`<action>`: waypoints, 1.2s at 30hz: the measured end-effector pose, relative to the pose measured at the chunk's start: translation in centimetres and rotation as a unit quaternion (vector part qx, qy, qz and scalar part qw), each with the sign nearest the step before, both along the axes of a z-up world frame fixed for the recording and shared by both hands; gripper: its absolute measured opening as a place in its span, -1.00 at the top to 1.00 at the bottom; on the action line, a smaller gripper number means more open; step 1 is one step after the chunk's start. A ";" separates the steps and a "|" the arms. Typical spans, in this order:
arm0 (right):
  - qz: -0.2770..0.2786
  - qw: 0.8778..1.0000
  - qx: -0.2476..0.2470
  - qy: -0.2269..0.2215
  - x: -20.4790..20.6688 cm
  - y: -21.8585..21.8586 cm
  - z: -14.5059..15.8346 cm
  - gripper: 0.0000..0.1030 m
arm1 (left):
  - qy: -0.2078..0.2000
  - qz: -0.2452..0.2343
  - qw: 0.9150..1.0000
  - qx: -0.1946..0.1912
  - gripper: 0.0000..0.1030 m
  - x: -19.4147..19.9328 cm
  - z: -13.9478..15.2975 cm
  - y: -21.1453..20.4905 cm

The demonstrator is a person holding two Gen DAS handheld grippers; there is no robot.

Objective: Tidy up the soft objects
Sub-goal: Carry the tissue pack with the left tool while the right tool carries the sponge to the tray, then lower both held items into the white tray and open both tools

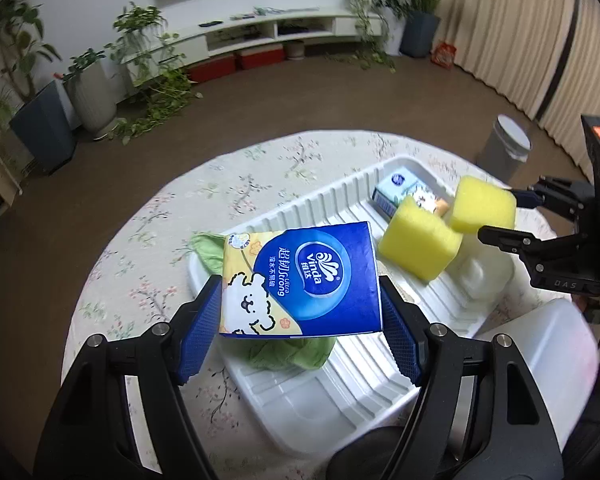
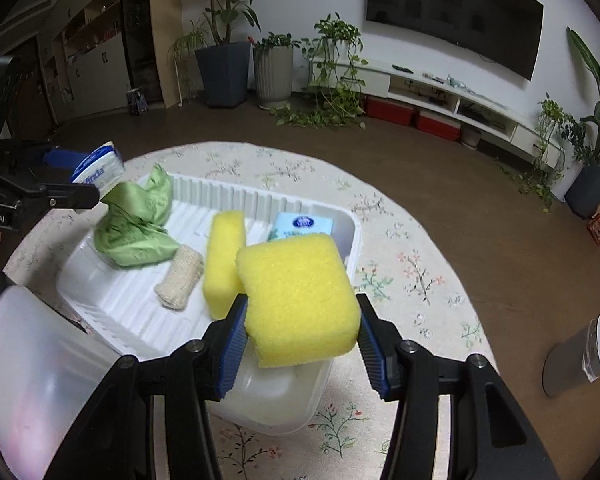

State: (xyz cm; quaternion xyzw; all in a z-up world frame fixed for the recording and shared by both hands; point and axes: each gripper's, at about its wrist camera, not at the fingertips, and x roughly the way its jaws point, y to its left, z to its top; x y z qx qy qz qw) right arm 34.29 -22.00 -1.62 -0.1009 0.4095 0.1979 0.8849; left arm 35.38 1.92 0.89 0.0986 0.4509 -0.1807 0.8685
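Currently both grippers carry a load above the white ribbed tray (image 2: 112, 304), which sits on the bench (image 1: 236, 184) and serves as the reference for this report.

Left gripper (image 1: 300, 312): its fingers are clamped on the two side edges of a blue tissue pack (image 1: 300, 280), held clear above the near end of the tray. Right gripper (image 2: 300, 344): its fingers are pressed into a yellow sponge (image 2: 298, 300), held above the tray's near right corner and over a translucent tub (image 2: 276, 396) that stands just beside the tray.

Inside the tray: a crumpled green cloth (image 2: 138, 220) at the left end, a beige knitted scrubber (image 2: 180, 278) near the middle, a second yellow sponge (image 2: 223, 264) standing on edge beside the scrubber, and a small light-blue tissue pack (image 2: 304, 226) at the far right corner. A second translucent container (image 2: 40, 368) sits off the tray's near left corner; its contents cannot be made out.

Assessment: whether the held items are going into the tray or out to the containers cannot be told. Two items are in hand and four lie in the tray, so sorting appears mid-course, not complete.
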 end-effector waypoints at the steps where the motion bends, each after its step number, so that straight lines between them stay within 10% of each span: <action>1: -0.001 1.000 -0.003 0.002 0.1 0.0 -0.3 -0.05 | 0.001 -0.007 1.000 0.010 -0.41 0.1 -0.4 -0.4; 24: 0.042 0.998 -0.052 0.004 -0.1 2.9 -3.7 -0.07 | 0.013 -0.047 0.997 0.057 -0.45 1.7 -3.2 -3.2; 36: 0.034 0.997 -0.062 -0.029 -1.0 2.1 -1.9 -0.50 | 0.000 -0.031 0.999 0.037 -0.64 1.1 -1.6 -2.2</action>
